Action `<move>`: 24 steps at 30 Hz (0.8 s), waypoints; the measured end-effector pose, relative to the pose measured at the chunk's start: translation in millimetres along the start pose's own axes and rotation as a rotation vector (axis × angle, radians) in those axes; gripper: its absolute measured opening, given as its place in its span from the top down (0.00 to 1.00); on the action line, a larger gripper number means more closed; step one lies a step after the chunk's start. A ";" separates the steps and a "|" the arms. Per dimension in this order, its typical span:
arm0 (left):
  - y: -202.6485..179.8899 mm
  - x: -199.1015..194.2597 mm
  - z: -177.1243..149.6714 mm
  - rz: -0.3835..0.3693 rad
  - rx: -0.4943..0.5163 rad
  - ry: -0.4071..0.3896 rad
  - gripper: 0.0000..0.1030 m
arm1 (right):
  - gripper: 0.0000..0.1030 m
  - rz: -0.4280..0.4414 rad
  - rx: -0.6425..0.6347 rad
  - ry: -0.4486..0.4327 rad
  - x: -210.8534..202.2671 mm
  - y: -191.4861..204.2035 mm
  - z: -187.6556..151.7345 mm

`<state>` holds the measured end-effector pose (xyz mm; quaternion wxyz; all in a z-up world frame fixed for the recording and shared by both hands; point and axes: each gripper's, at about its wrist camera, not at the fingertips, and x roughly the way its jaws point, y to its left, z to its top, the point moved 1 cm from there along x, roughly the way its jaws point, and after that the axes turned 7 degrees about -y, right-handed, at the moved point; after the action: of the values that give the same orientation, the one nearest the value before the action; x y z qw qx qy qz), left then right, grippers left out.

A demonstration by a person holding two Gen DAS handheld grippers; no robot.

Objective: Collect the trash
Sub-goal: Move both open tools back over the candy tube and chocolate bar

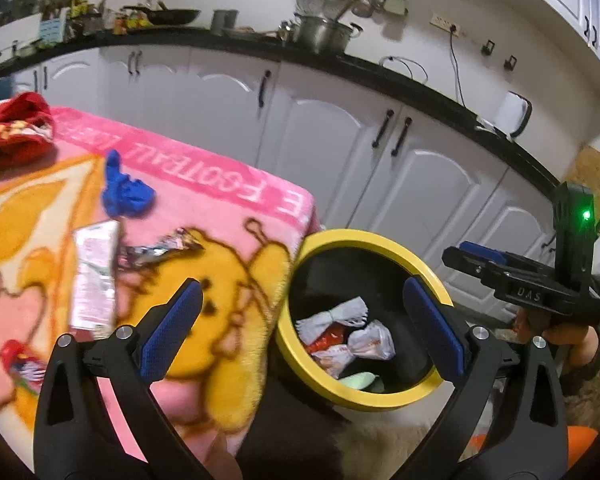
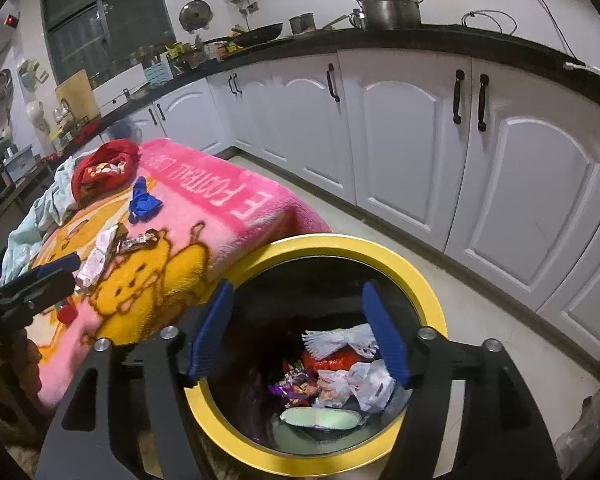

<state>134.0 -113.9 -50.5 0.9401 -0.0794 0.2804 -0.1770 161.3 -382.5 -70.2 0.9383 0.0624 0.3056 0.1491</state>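
A round bin with a yellow rim (image 1: 364, 236) (image 2: 340, 242) stands on the floor beside a table covered by a pink cartoon blanket (image 1: 220, 184) (image 2: 220, 216). Crumpled white and orange wrappers (image 1: 364, 340) (image 2: 356, 376) lie inside it. My right gripper (image 2: 297, 292) hangs open over the bin's mouth with nothing between its pads. My left gripper (image 1: 302, 292) is wide open and empty, straddling the blanket's edge and the bin. On the blanket lie a white-pink packet (image 1: 94, 280) (image 2: 98, 258), a foil wrapper (image 1: 164, 248) (image 2: 138, 242) and a crumpled blue piece (image 1: 126, 194) (image 2: 142, 202).
A red cloth bag (image 1: 14, 120) (image 2: 104, 168) and a light-blue cloth (image 2: 48, 204) sit at the table's far end. White cabinets (image 1: 320, 128) (image 2: 412, 152) under a black counter run behind the bin, with a strip of tiled floor (image 2: 380, 224) between them.
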 end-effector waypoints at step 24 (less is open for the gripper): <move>49.9 -71.5 -0.8 0.127 -0.063 -0.122 0.11 | 0.35 0.112 -0.154 -0.015 -2.1 93.8 19.8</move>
<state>92.2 -40.8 -27.9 0.9617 -0.1017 0.2328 -0.1028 148.7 -294.7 -33.6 0.9327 0.0082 0.2823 0.2241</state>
